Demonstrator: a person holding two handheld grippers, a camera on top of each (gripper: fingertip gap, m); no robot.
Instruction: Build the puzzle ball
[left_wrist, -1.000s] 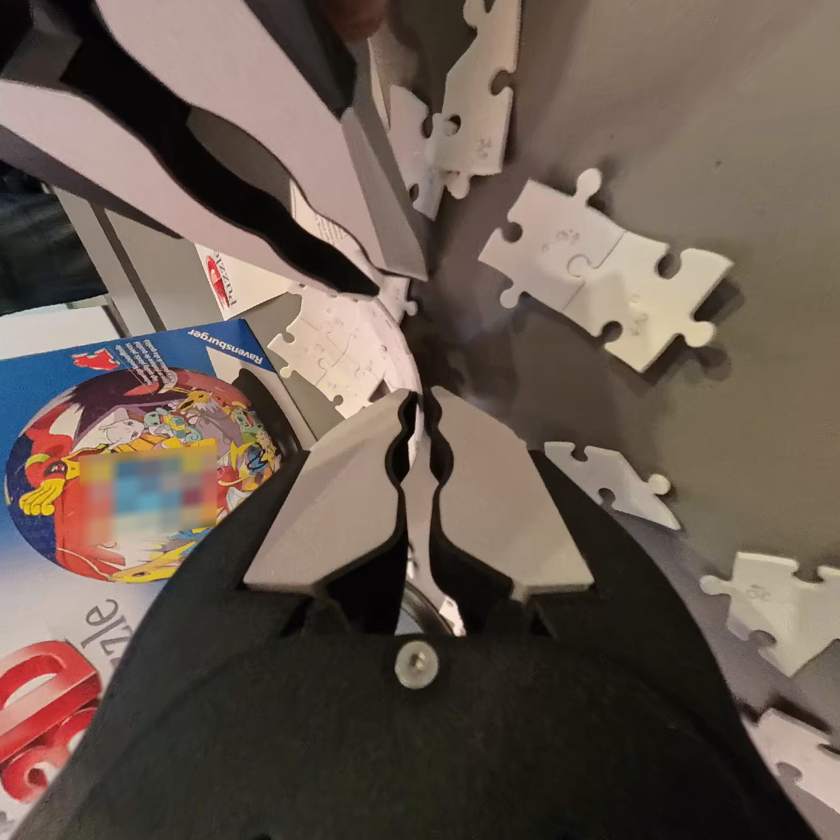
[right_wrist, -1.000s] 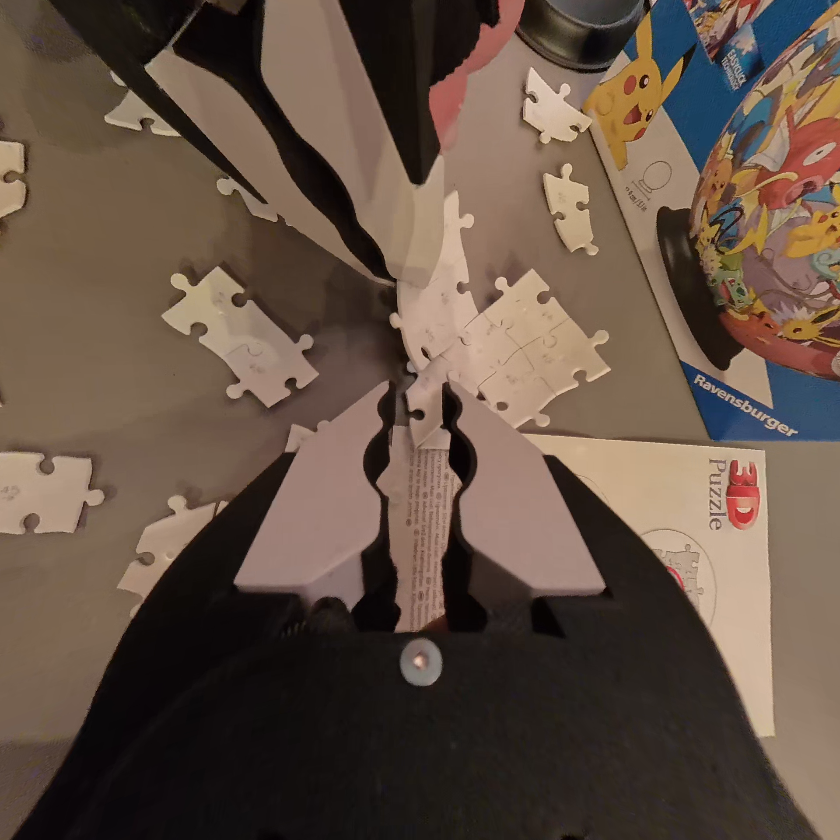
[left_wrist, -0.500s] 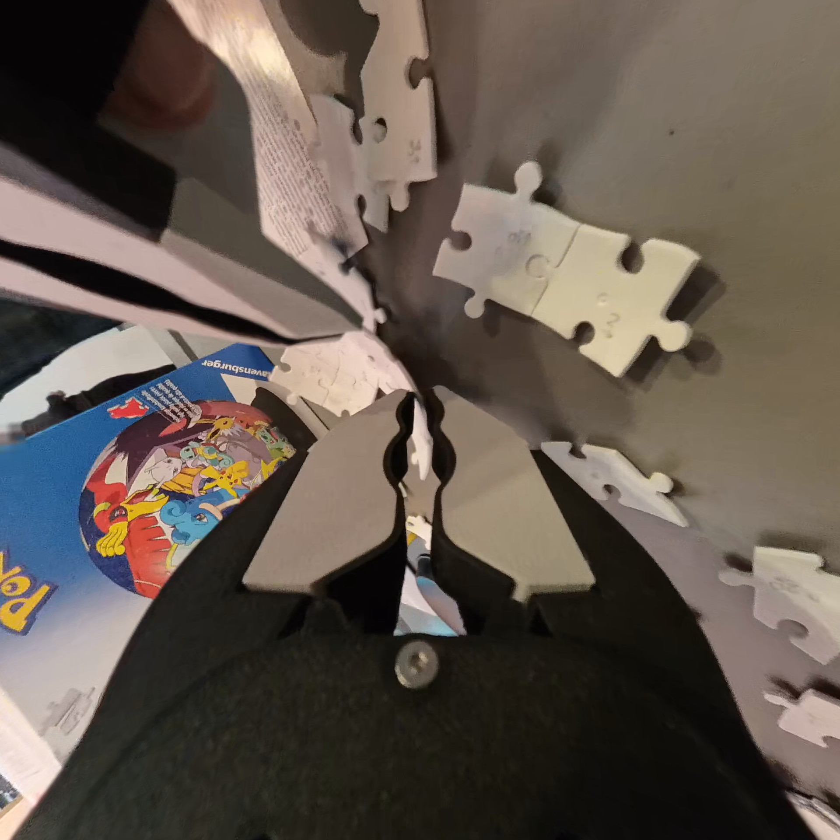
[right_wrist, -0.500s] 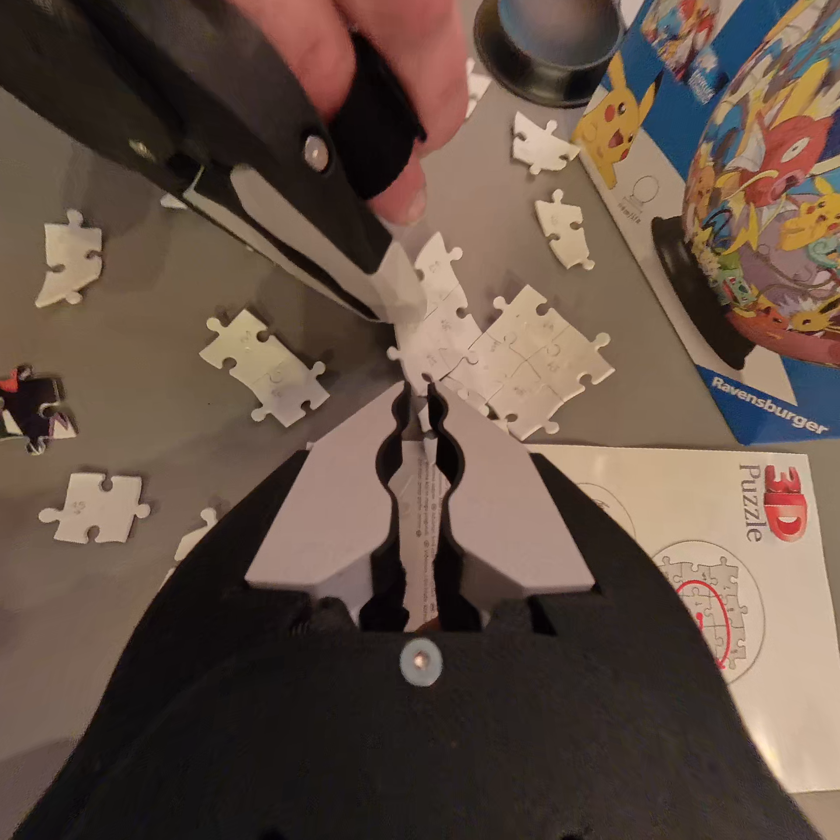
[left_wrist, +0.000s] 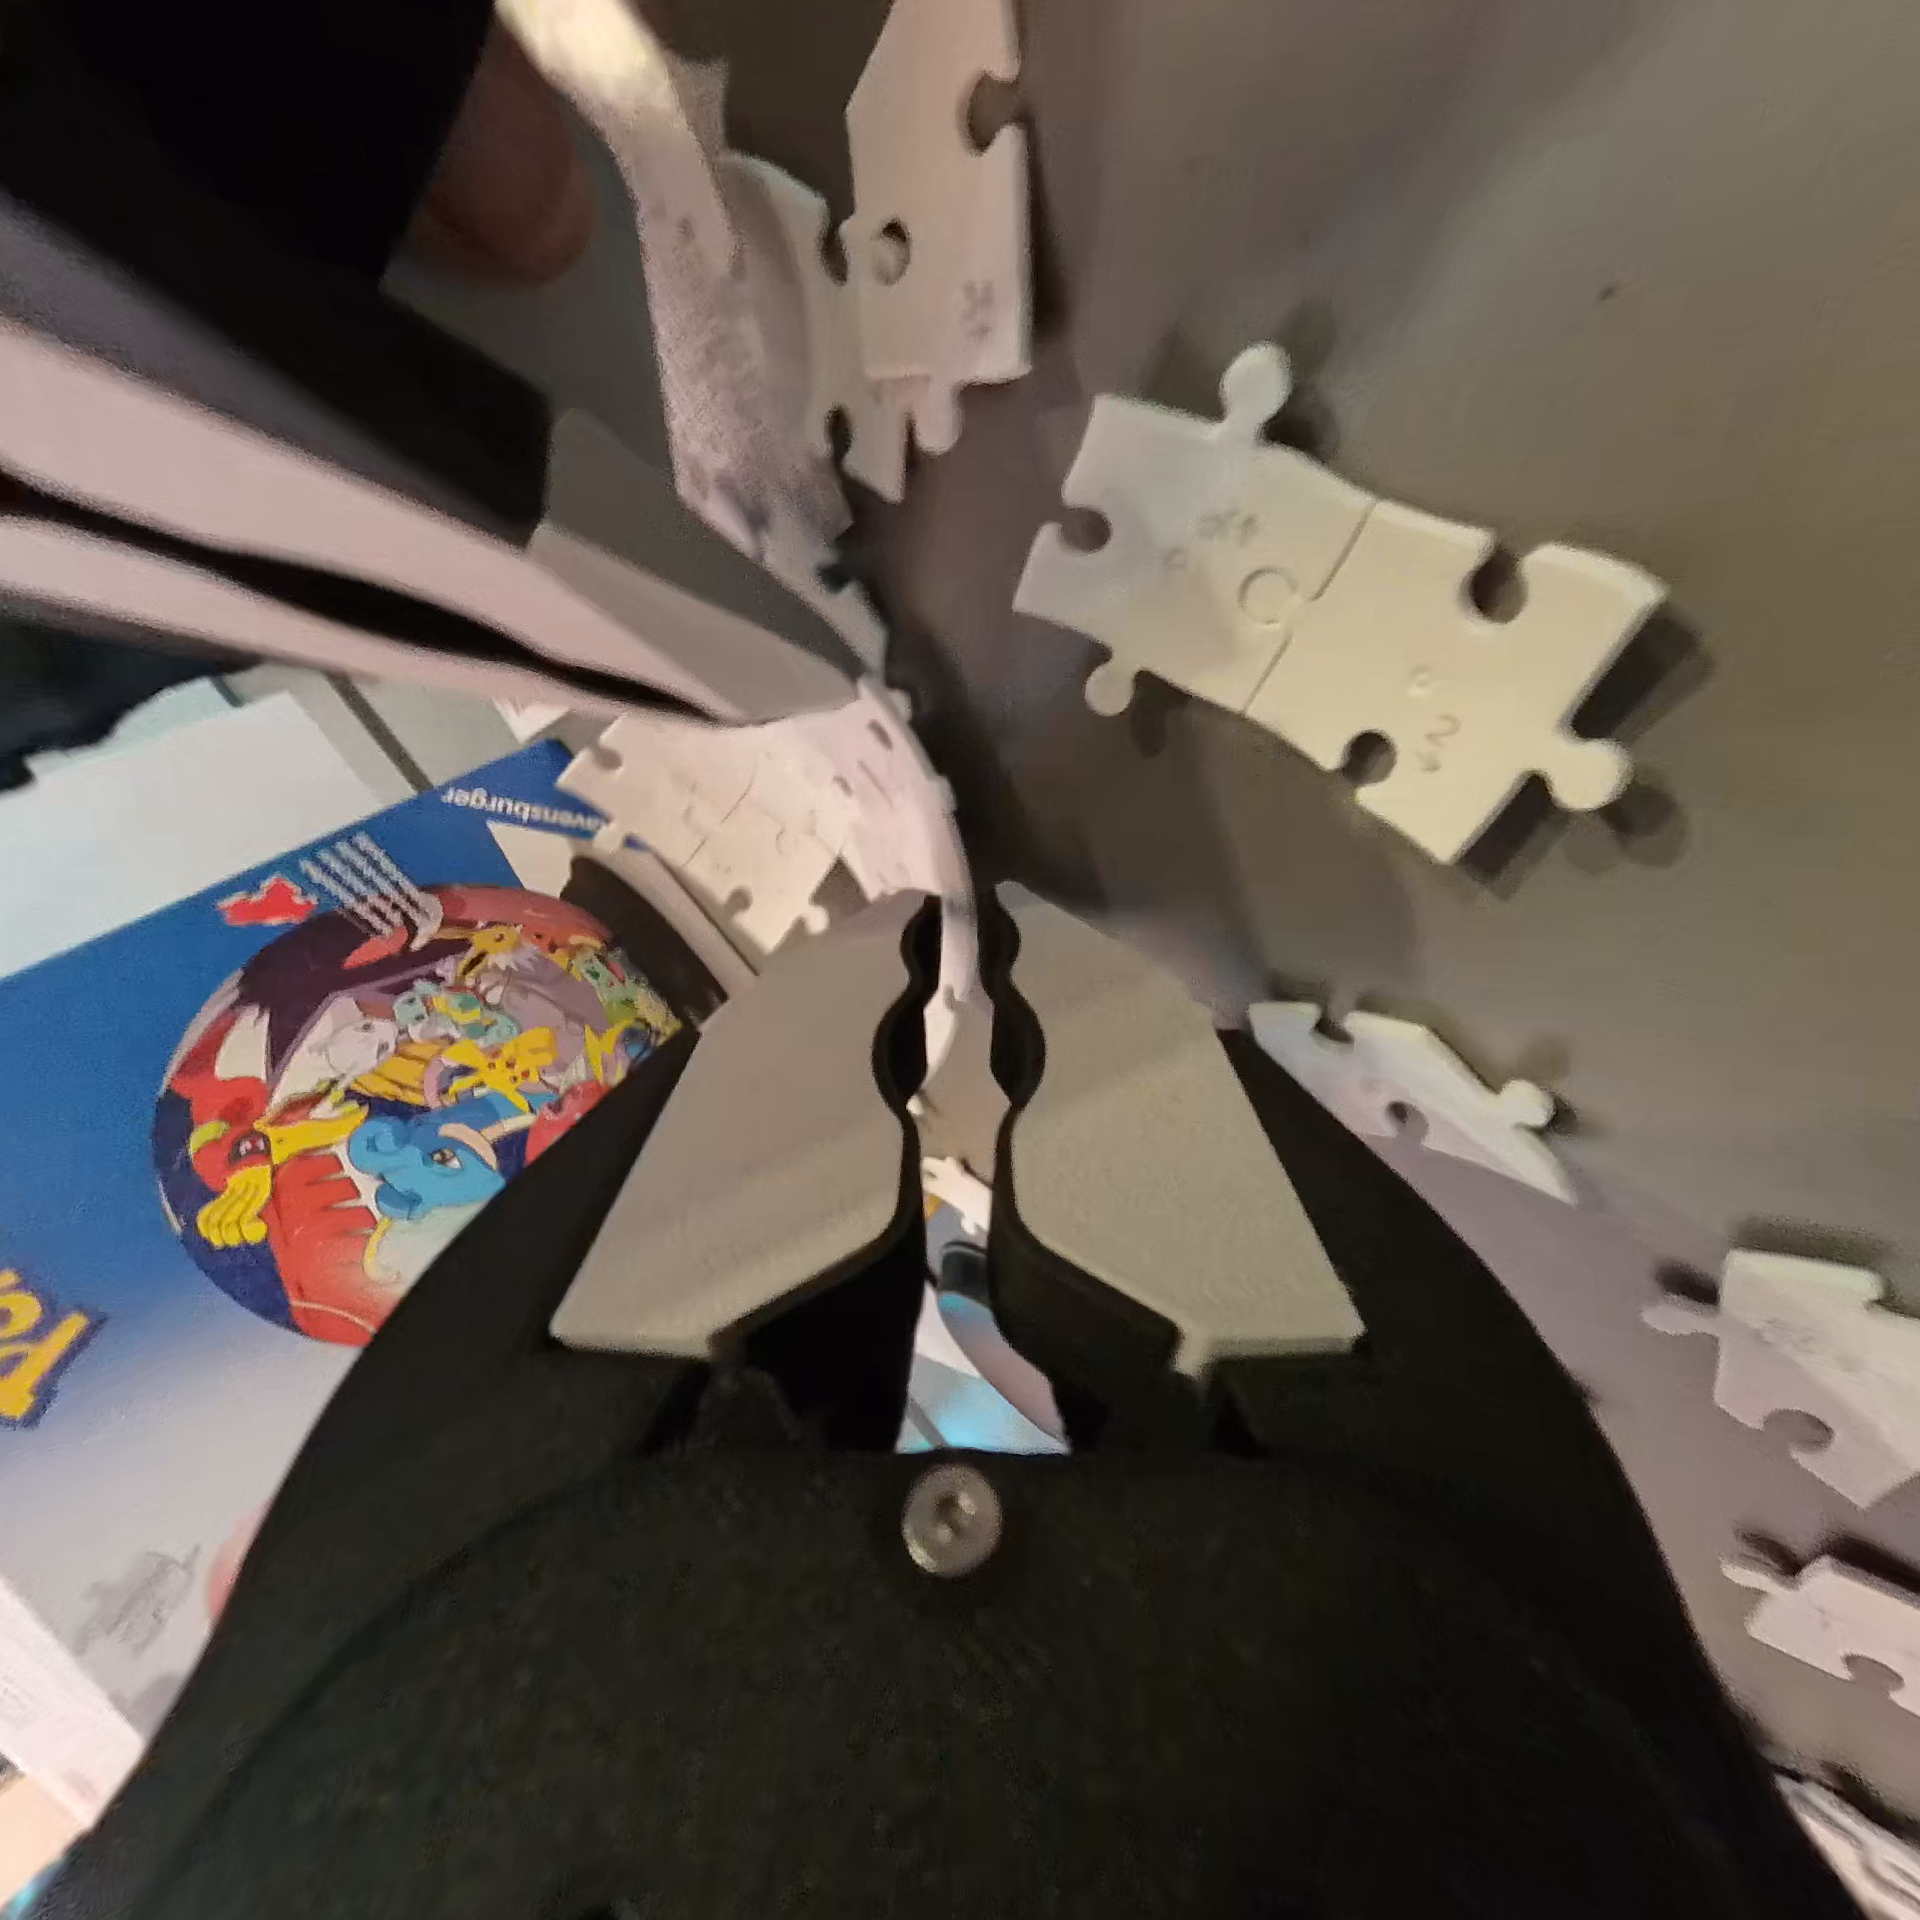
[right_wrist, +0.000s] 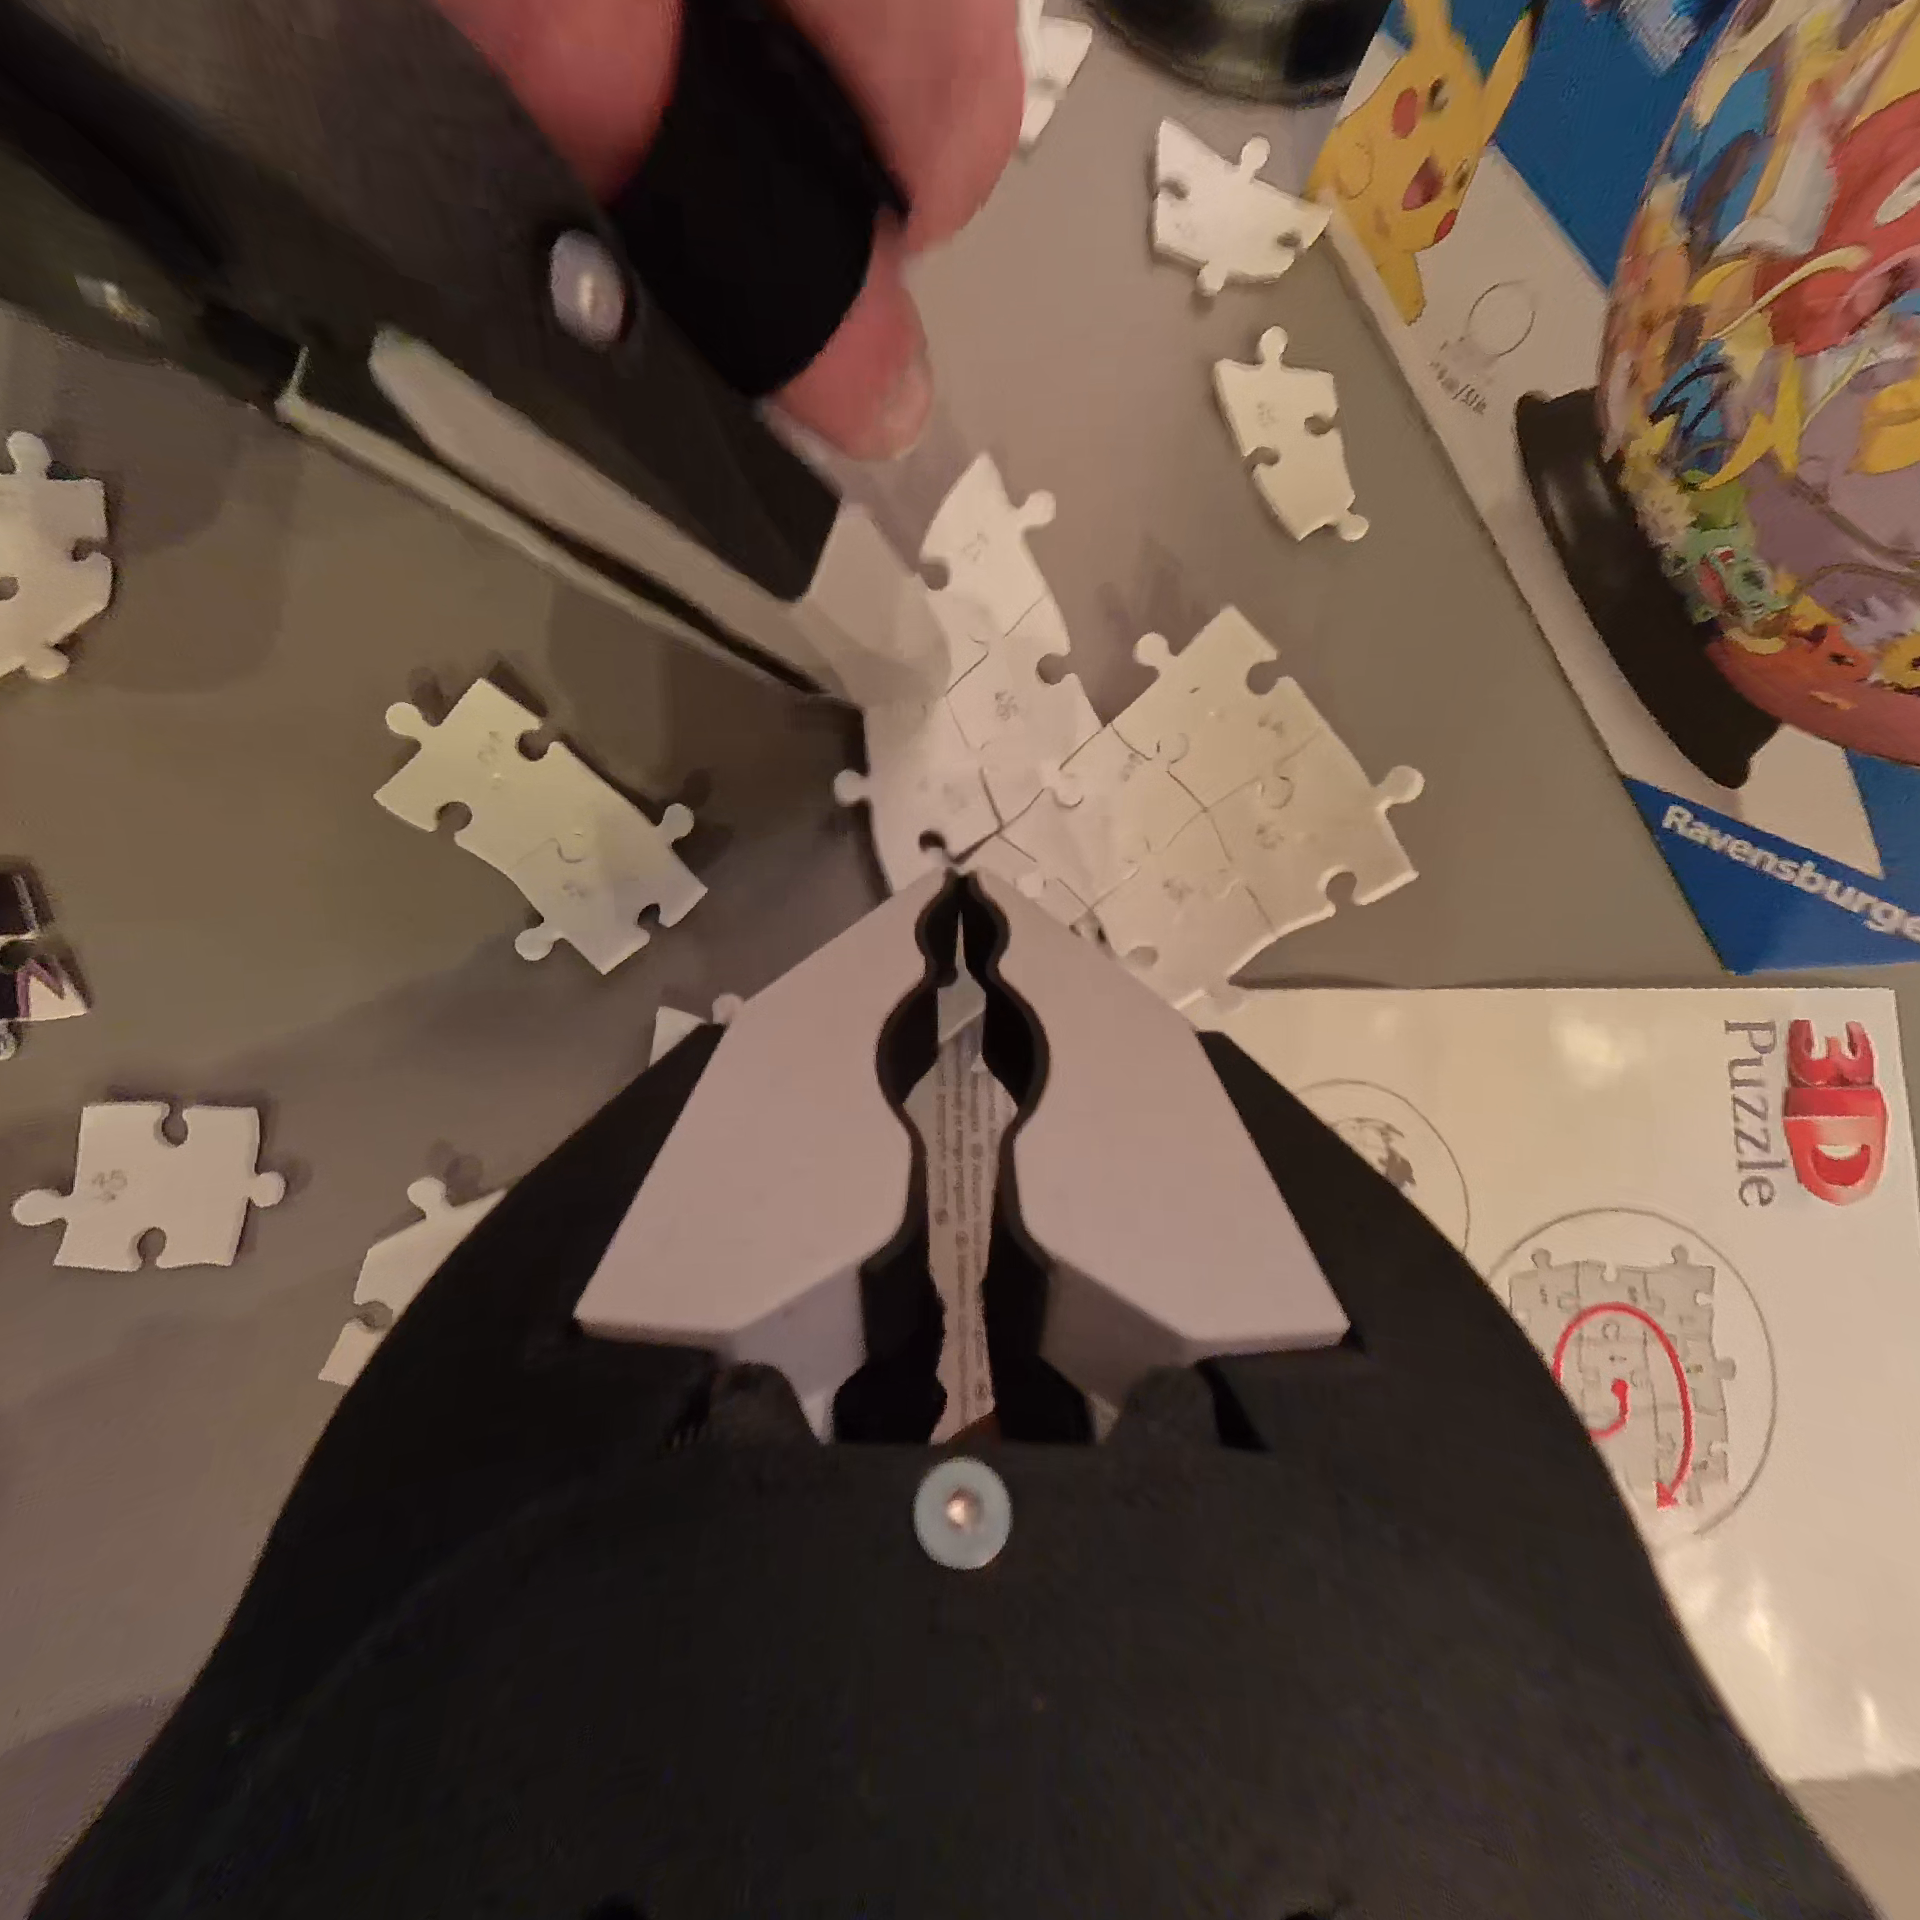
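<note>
Left wrist view: left gripper (left_wrist: 961, 914) clenched on the rim of the patch (left_wrist: 769, 821), a curved sheet of joined white pieces seen in front of the box (left_wrist: 312, 1039). Looks like mid-join, early in the build. Grips only an edge piece, so risks peeling it off or buckling the seams if twisted or pulled. Too blurred to tell whether the patch rests on anything.

Right wrist view: right gripper (right_wrist: 961, 883) clenched on a thin printed strip (right_wrist: 961, 1195), edge-on between the jaws, tip at the patch's near corner. Patch over the table (right_wrist: 260, 727), next to the leaflet (right_wrist: 1558, 1195). Could miss the joint if brought in tilted. Pressing then would likely widen the seam gaping near that corner, or shove the patch out of the other grip. Could also skid the strip sideways in the jaws under a push. Loose pieces nearby, liable to be knocked.
</note>
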